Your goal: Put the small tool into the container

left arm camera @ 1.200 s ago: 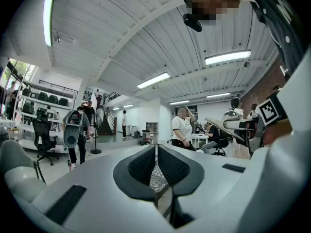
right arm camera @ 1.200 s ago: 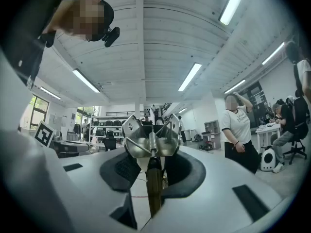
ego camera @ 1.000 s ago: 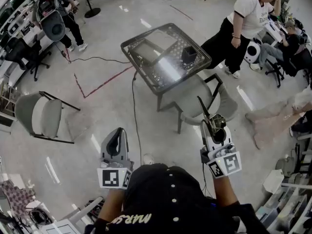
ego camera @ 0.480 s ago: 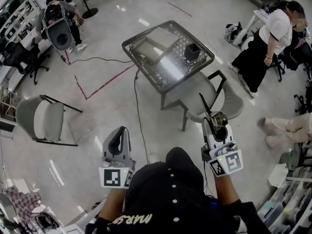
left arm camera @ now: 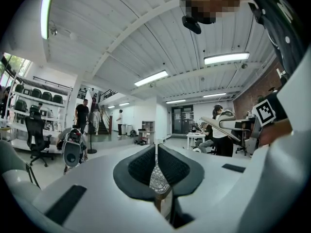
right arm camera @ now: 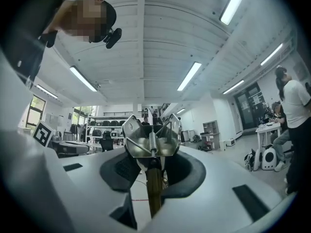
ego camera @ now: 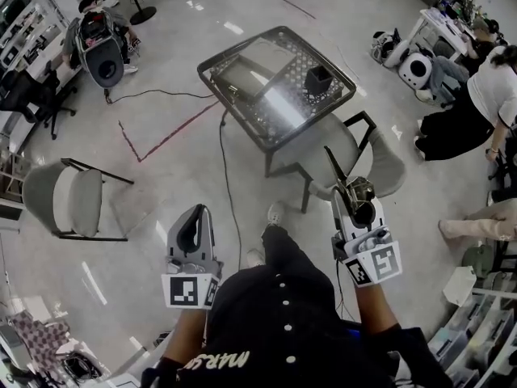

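In the head view my right gripper is shut on a small metal hand tool, whose dark thin end points up toward the table. In the right gripper view the tool shows a steel head with a coil spring, clamped between the dark pads. The black open-topped container stands on the mesh-and-glass table, well ahead of both grippers. My left gripper hangs low at the left, shut and holding nothing; its pads meet in the left gripper view.
A grey chair stands between me and the table's near right corner. Another grey chair lies at the left. A cable and red tape run over the floor. A person stands at the right, near desks.
The person in the white shirt has moved from beside the table to the far right. My view has shifted a little toward the table. Both grippers keep their pose and grip.
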A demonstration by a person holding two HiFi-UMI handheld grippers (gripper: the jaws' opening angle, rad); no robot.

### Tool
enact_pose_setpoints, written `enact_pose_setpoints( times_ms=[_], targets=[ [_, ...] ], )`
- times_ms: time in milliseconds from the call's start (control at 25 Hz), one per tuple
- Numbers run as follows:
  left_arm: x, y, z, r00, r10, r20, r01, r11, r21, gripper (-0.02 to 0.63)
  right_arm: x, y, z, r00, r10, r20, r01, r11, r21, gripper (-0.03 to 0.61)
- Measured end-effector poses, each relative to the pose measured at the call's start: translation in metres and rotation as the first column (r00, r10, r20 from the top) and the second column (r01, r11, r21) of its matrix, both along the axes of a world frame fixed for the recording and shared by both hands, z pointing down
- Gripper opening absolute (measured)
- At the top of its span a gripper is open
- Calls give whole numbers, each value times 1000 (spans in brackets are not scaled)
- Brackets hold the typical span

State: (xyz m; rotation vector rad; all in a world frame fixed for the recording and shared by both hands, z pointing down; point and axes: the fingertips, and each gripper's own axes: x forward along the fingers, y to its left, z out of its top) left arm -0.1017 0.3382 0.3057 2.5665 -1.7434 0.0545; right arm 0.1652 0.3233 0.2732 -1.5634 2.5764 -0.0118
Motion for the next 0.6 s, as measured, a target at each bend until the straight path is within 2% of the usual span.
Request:
enact_pose_setpoints(
  times_ms=[600],
  targets=[
    [-8, -113, -5, 997, -75, 8, 75, 997, -4, 38, -8, -129, 1, 997, -70, 11, 70, 997, -15, 135]
  ],
)
